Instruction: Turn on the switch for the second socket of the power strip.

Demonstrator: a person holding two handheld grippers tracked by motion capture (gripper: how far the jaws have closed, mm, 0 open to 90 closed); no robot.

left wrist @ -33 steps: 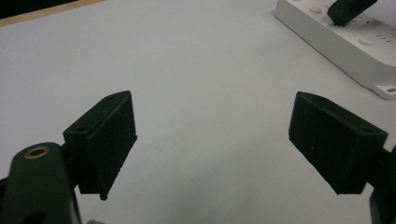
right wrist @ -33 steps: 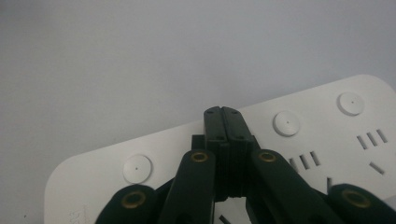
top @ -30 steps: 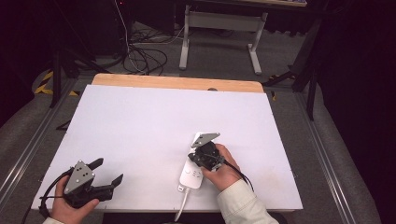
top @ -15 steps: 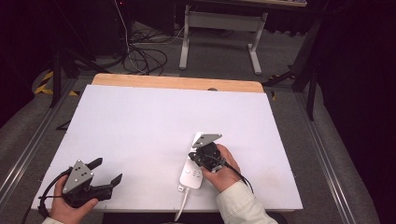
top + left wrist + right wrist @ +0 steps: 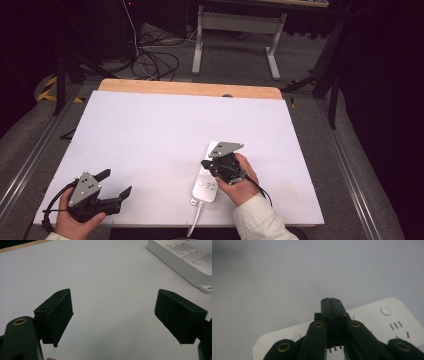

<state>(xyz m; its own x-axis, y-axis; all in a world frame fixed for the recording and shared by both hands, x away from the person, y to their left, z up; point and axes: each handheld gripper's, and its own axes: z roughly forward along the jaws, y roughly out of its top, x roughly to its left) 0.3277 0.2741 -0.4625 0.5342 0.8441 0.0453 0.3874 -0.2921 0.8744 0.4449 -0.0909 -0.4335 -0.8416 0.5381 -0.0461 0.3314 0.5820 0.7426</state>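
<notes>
A white power strip [image 5: 204,188] lies on the white table [image 5: 150,135] near the front edge, its cable running off the front. My right gripper [image 5: 206,164] is over the strip's far half with its jaws shut together and nothing between them. In the right gripper view the shut jaws [image 5: 333,301] point down over the power strip [image 5: 387,322], beside a round button; whether they touch it I cannot tell. My left gripper [image 5: 116,182] is at the front left corner, open and empty. In the left gripper view its jaws [image 5: 113,315] stand wide apart over bare table, the power strip [image 5: 185,257] at upper right.
A bare wooden strip [image 5: 190,89] runs along the table's far edge. Beyond it are floor cables [image 5: 150,60] and a grey metal stand [image 5: 235,30]. Metal rails run along both sides of the table.
</notes>
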